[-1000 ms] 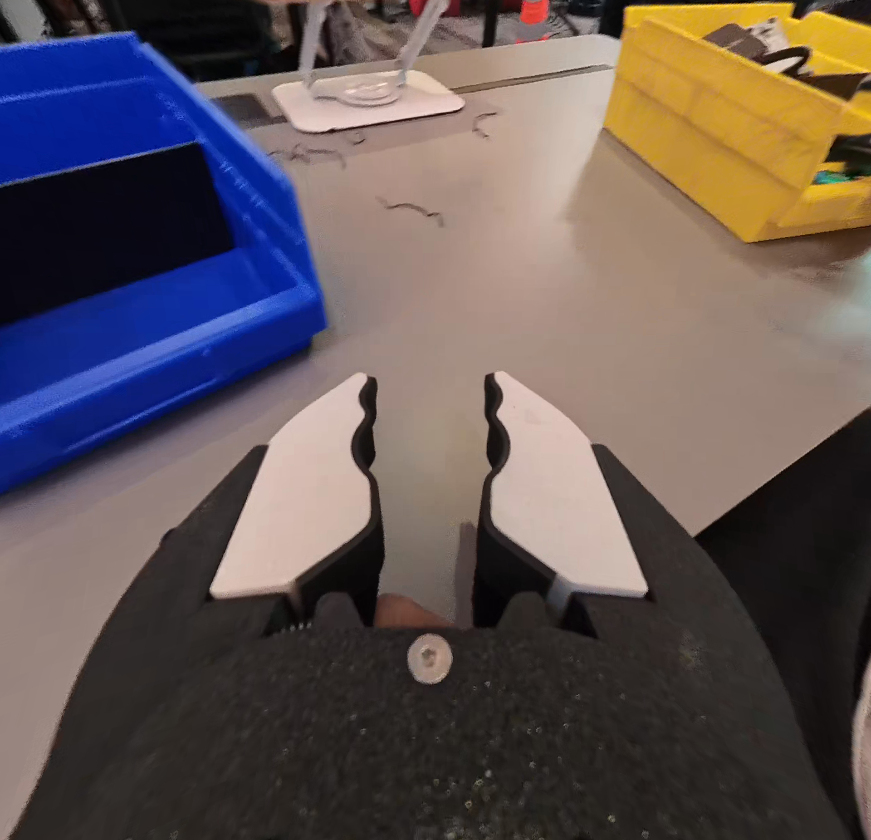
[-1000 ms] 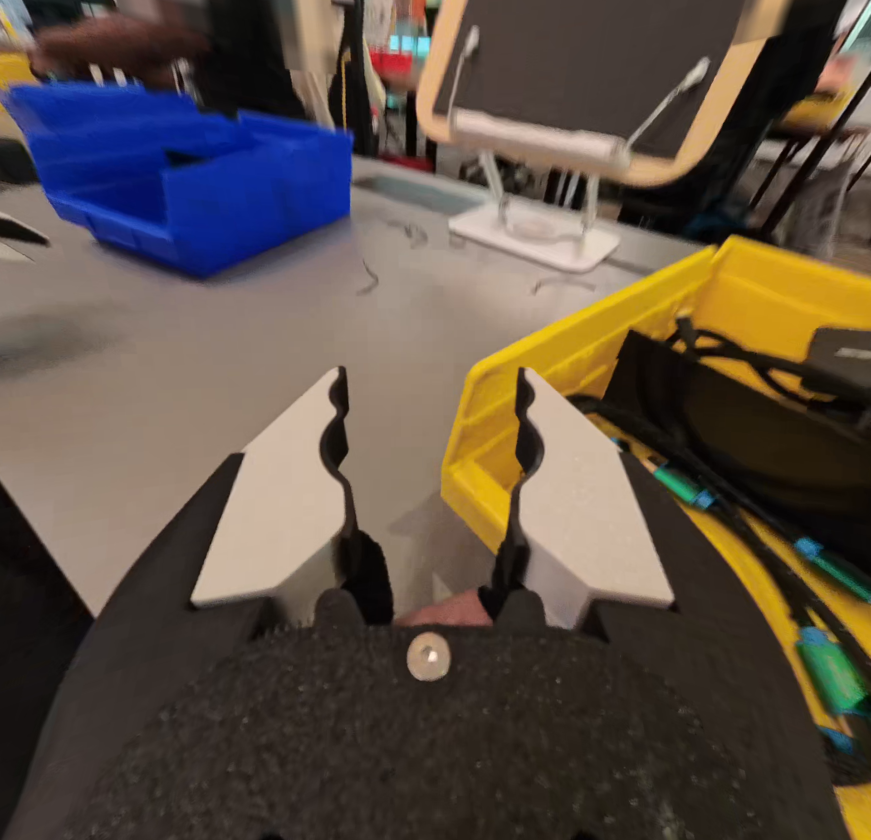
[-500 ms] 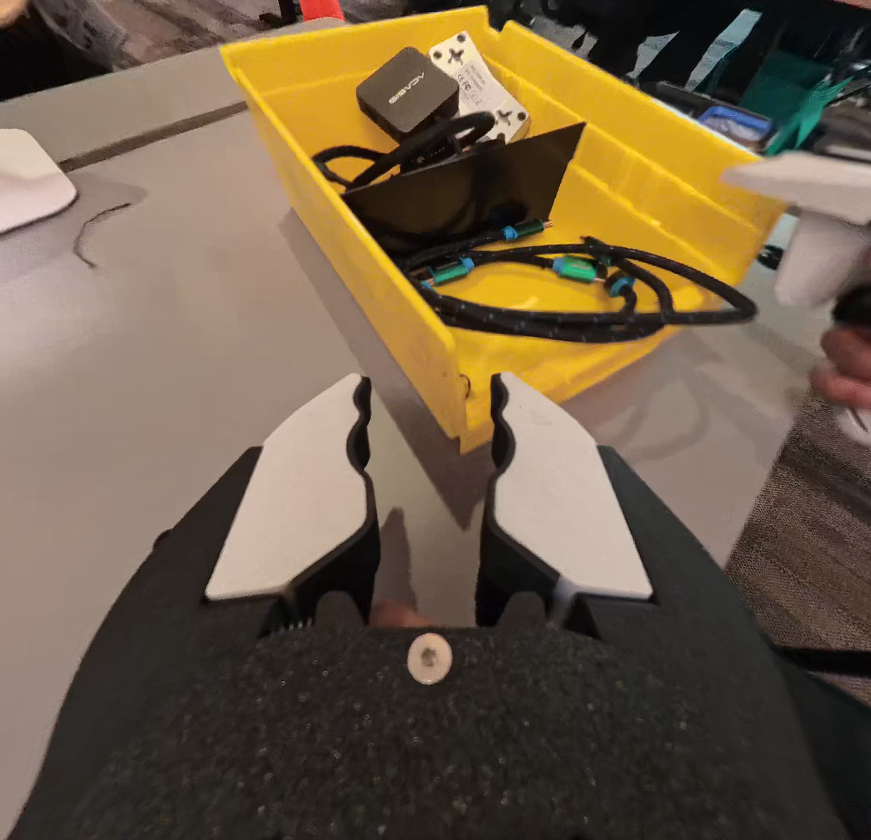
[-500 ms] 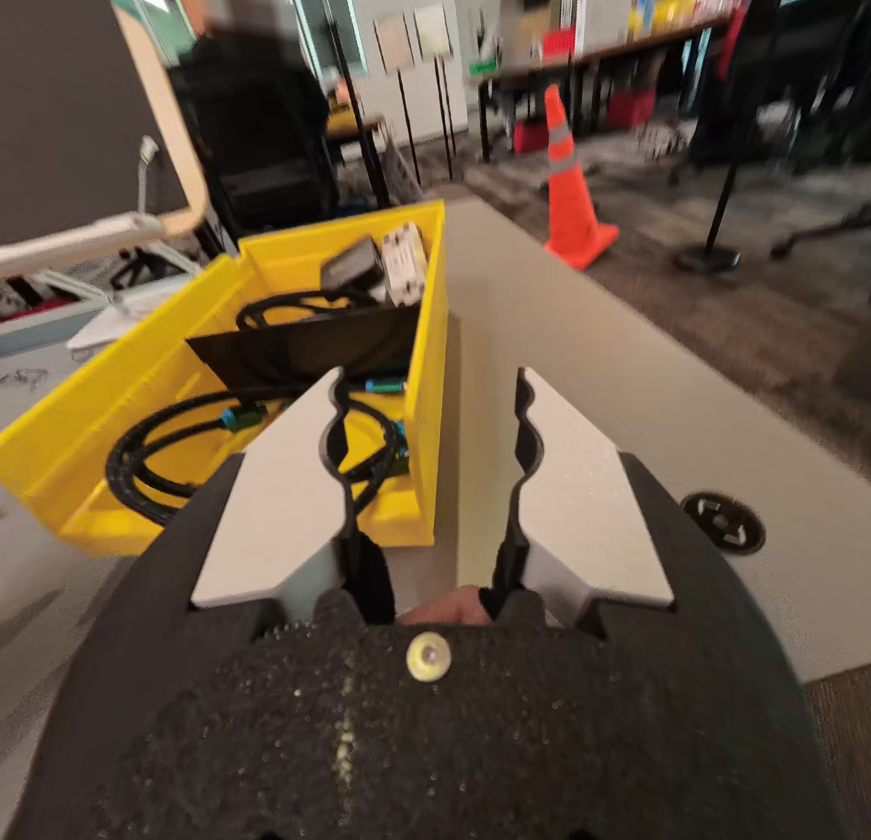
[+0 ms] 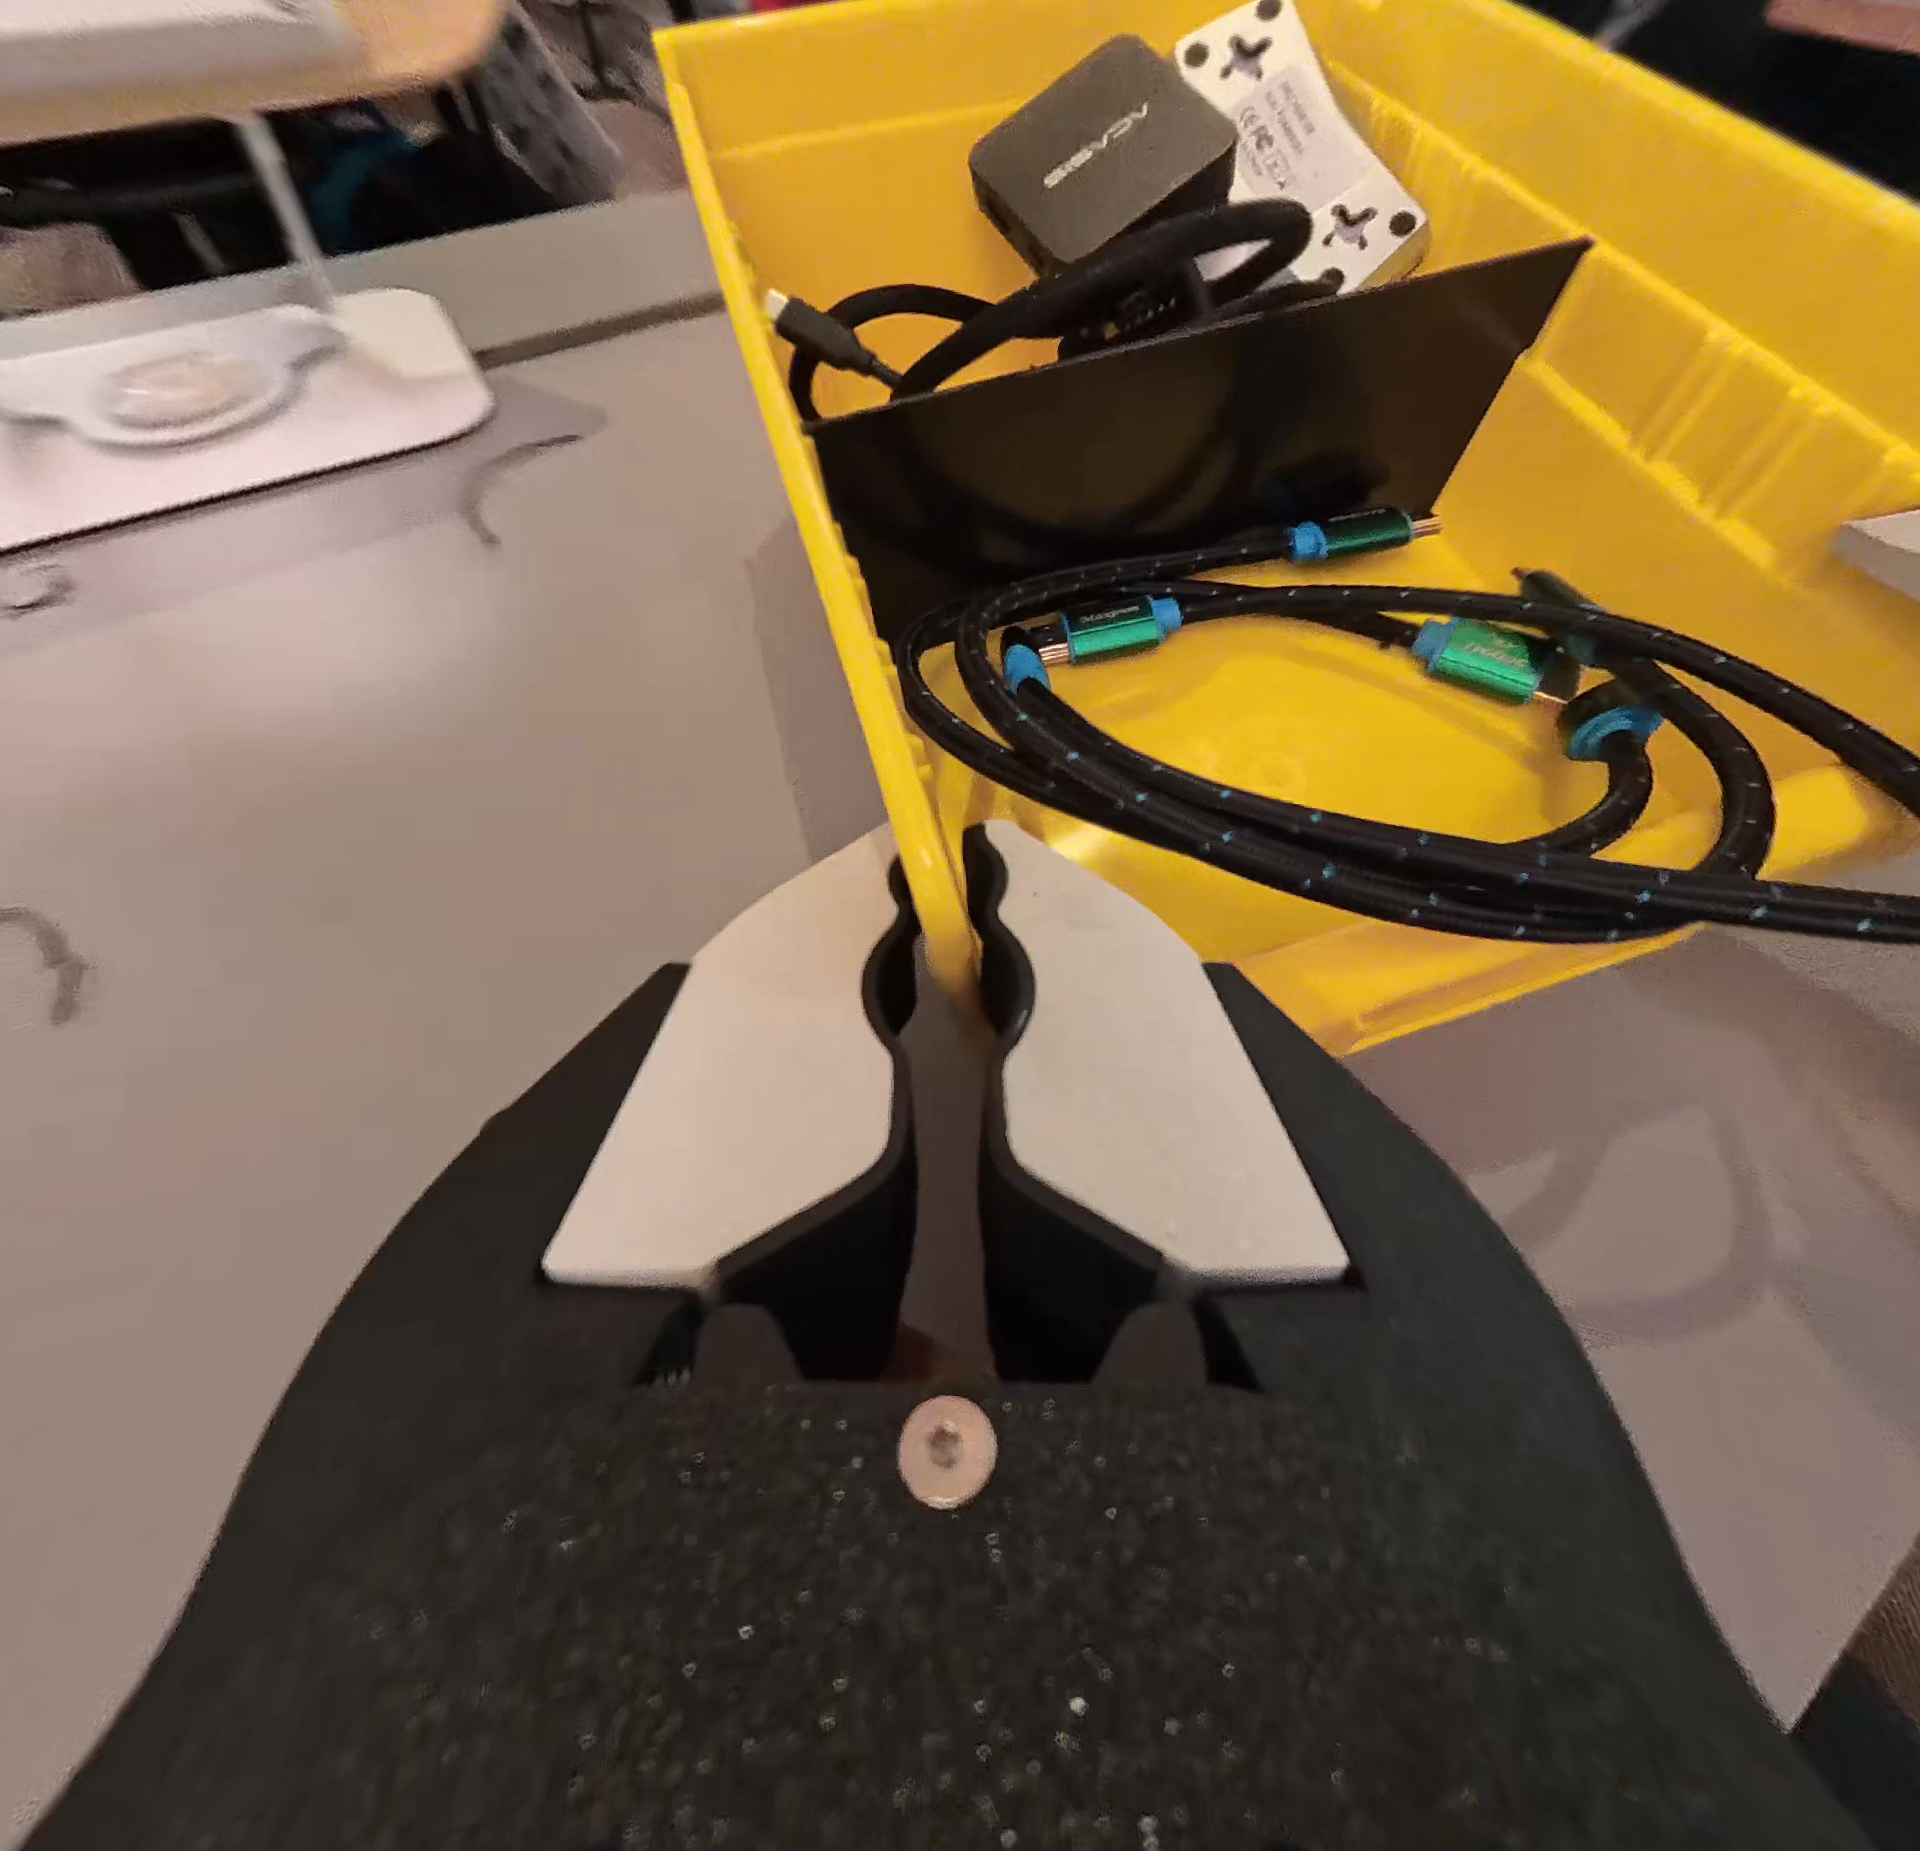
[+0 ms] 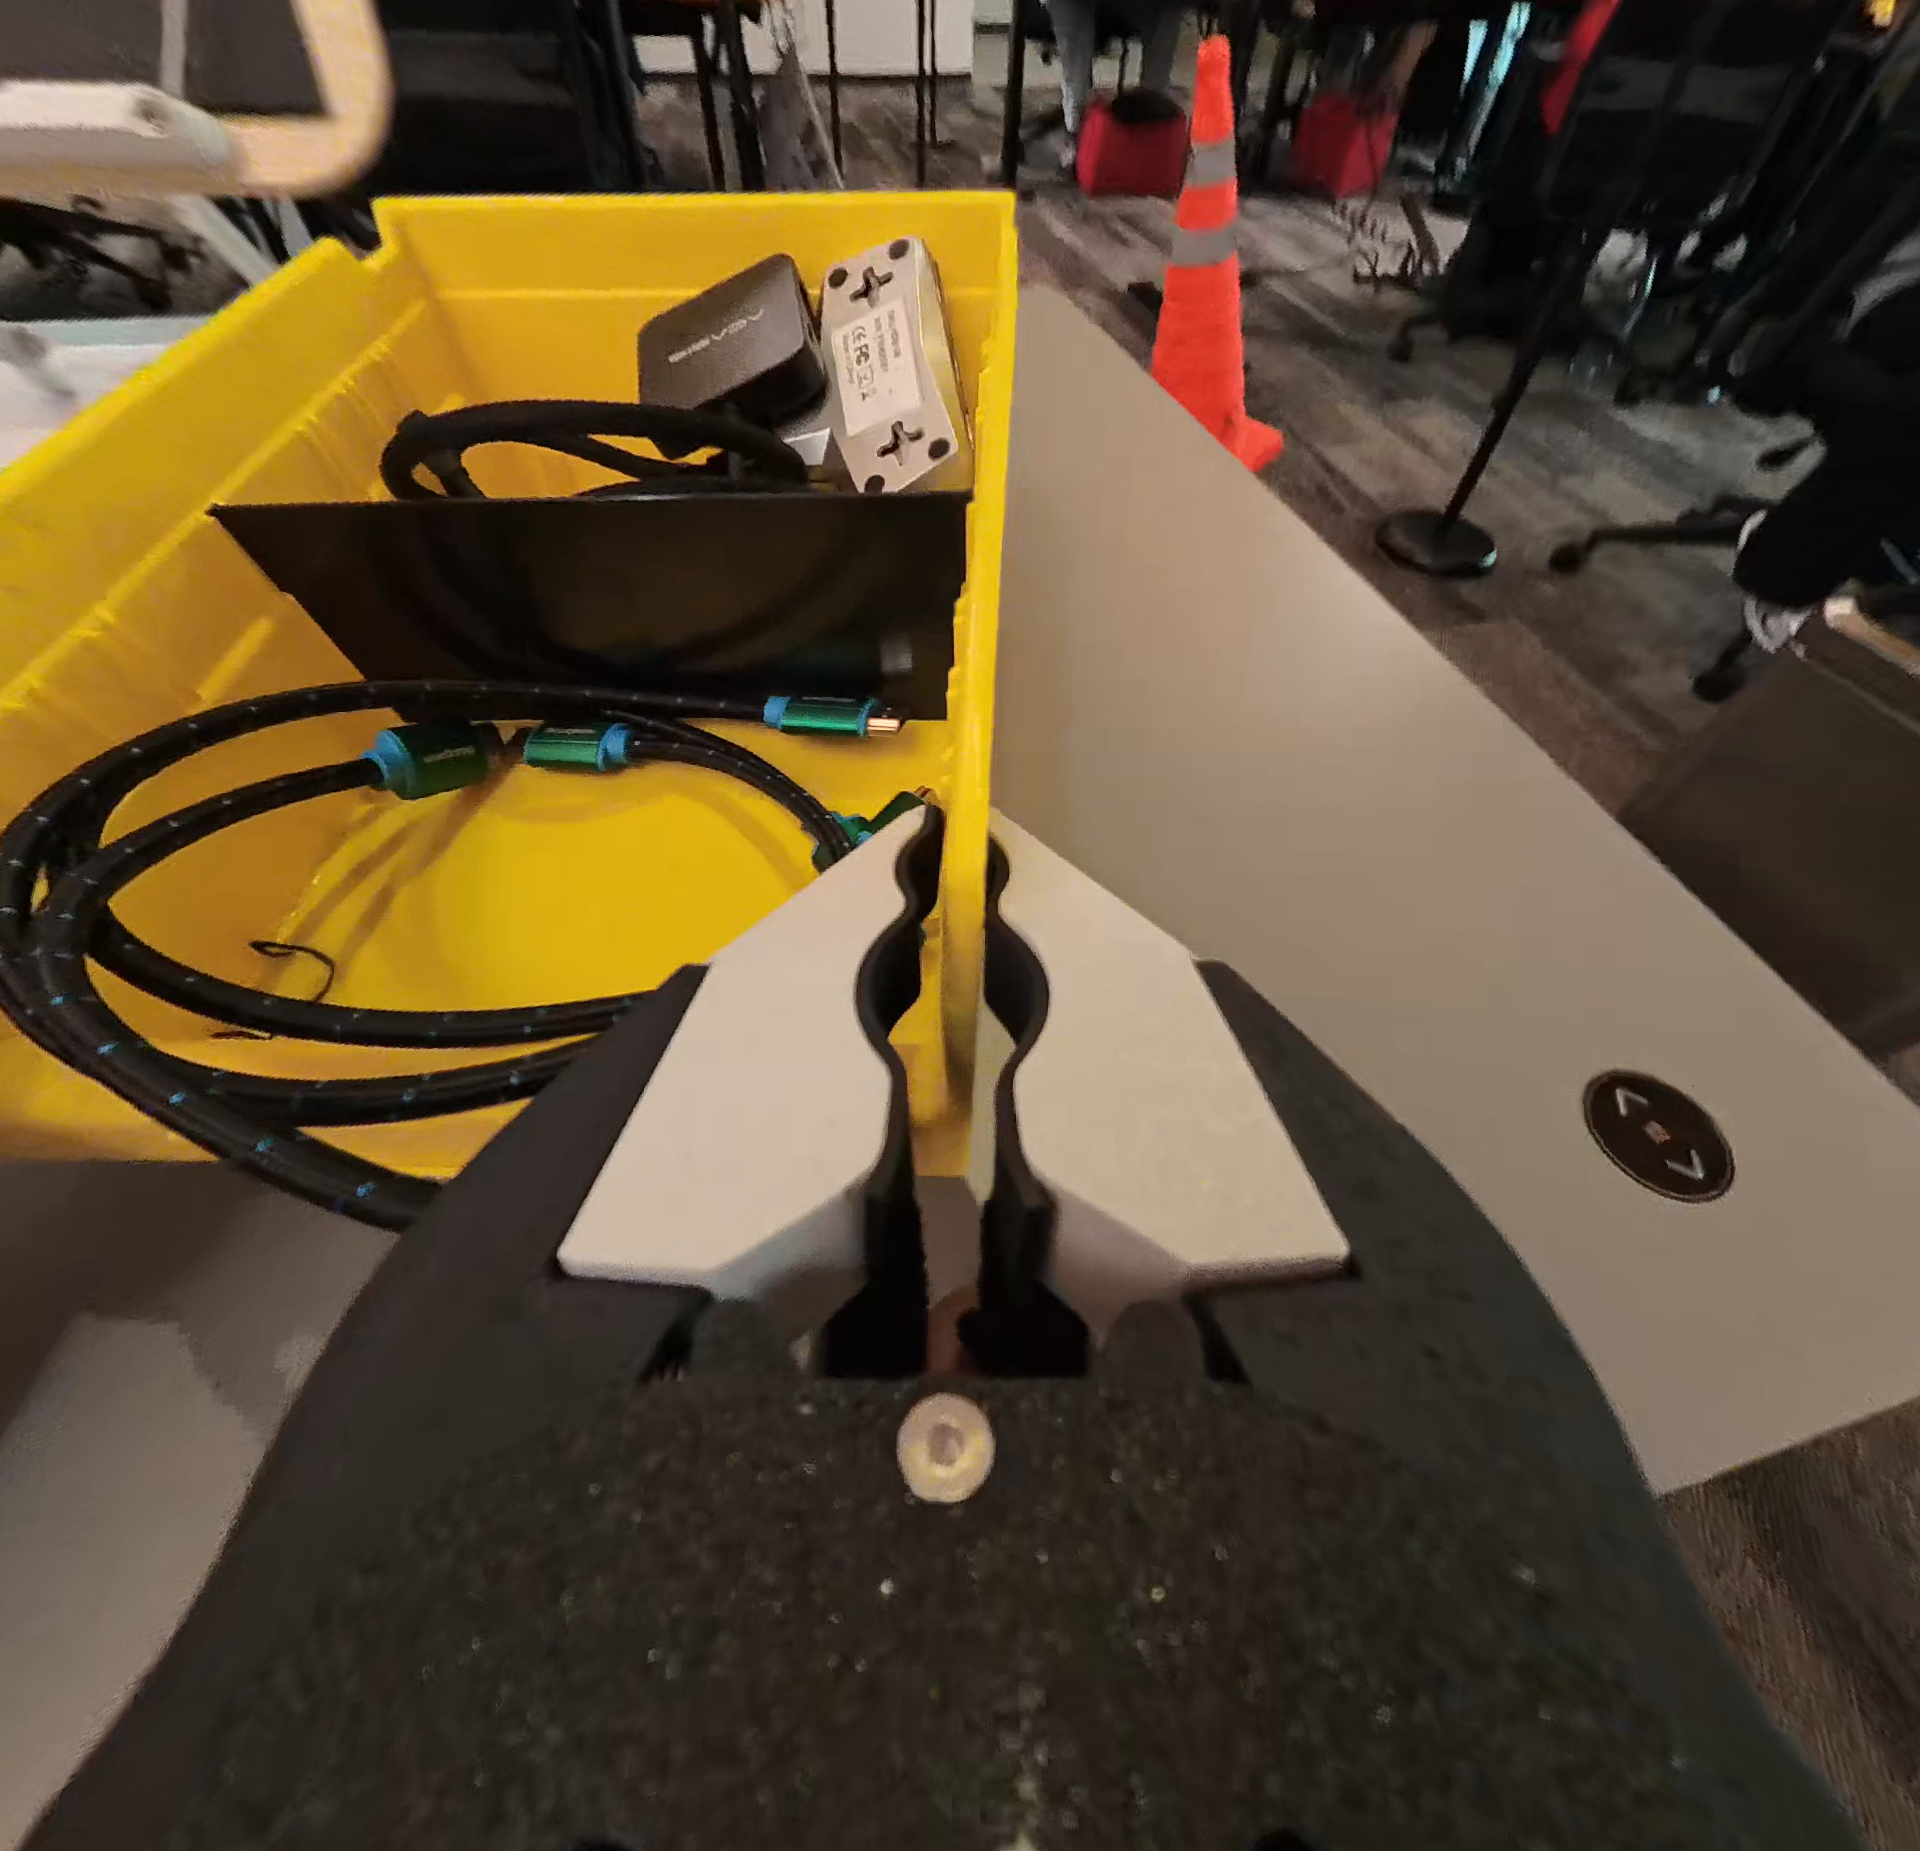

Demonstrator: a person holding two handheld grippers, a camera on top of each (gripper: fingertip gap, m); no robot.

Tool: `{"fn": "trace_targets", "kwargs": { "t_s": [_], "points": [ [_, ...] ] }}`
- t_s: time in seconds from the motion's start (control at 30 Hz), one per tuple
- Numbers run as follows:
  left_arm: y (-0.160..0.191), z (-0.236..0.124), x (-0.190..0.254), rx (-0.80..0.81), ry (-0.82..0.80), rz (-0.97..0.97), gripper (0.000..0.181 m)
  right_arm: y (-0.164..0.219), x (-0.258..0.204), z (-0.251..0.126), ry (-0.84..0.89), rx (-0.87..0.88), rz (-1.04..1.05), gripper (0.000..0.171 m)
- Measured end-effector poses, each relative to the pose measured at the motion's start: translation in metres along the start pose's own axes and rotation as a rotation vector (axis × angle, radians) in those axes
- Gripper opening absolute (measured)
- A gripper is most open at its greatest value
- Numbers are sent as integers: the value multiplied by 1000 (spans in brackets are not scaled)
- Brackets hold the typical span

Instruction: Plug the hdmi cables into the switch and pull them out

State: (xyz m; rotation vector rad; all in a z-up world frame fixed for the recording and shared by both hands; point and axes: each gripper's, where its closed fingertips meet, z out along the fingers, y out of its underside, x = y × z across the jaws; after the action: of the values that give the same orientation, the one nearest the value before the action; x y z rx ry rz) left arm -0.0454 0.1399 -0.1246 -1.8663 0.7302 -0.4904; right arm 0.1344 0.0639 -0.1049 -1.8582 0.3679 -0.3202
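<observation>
Both grippers' jaws pinch opposite yellow bin walls.

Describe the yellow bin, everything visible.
The yellow bin is an open-topped moulded plastic tray with ribbed side walls, sitting on the grey table. An upright black divider splits it: the far compartment holds two small boxes, black and white; the near one holds coiled braided HDMI cables with green plugs. The left gripper and right gripper each have jaws closed on a near corner of its side walls.
</observation>
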Motion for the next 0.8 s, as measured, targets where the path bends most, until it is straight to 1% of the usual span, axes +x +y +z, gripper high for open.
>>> {"fn": "trace_targets", "kwargs": {
  "t_s": [0.03, 0.13, 0.23, 0.3, 0.43, 0.57, 0.6, 0.7, 0.73, 0.77, 0.8],
  "points": [
    [0, -9, -9, 19, -25, -10, 6, -7, -11, -4, -8, 28, -18, 3],
    [-2, -36, -44, 41, -111, -16, 6, -22, -49, -9, -67, 78, -27, 3],
    [0, -64, -86, 23, -213, -2, 6, -23, -99, -2, -166, 61, -4, 3],
    [6, -80, -113, 12, -270, 0, 6, -23, -132, 4, -222, 48, -25, 4],
    [20, -93, -158, -19, -356, -30, 5, -19, -187, 13, -295, 48, -103, 4],
    [35, -80, -177, -83, -331, -72, 6, -4, -209, 34, -336, -39, -130, 4],
    [37, -77, -179, -78, -340, -57, 7, 1, -211, 40, -351, -62, -136, 5],
    [33, -72, -179, -64, -311, -97, 9, -1, -211, 46, -370, -21, -154, 6],
    [32, -71, -175, -55, -274, -111, 12, -1, -212, 45, -388, -13, -161, 10],
    [30, -73, -169, -39, -210, -118, 21, -2, -214, 43, -419, 4, -171, 19],
    [26, -79, -165, 1, -165, -123, 25, -4, -215, 39, -449, 36, -182, 25]
  ]
}}
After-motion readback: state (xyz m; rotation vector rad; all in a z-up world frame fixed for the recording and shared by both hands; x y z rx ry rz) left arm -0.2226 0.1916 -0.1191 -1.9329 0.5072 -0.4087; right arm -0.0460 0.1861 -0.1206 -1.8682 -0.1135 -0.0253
